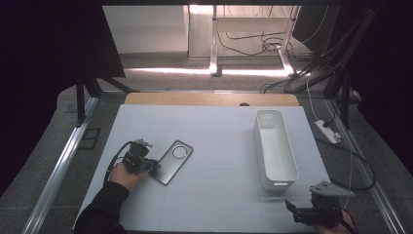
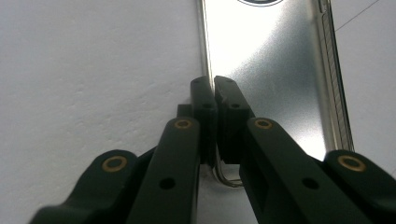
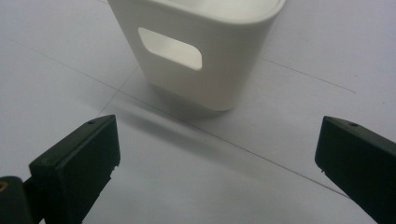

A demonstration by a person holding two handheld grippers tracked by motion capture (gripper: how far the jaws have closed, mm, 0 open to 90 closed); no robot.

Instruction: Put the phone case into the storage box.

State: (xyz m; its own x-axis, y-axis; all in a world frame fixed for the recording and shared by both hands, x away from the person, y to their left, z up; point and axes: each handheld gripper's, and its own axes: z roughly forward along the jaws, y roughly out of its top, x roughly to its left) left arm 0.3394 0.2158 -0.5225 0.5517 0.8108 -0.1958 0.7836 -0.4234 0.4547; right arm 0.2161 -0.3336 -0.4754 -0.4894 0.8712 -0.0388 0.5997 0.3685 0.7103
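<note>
Left gripper pinched shut on near long edge of flat silver-grey phone case, apparently; case lies on white table, long axis running diagonally away from gripper.

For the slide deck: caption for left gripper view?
Left gripper shut on the silver phone case's edge.

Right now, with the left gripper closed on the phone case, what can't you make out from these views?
- Phone case, left gripper view: its far end and ring cutout are cut off by the top edge; the near corner is hidden behind the left gripper.
- White bin, right gripper view: the top edge crops it, so its inside is unseen.
- Right gripper, high view: partly cut off by the bottom edge.
</note>
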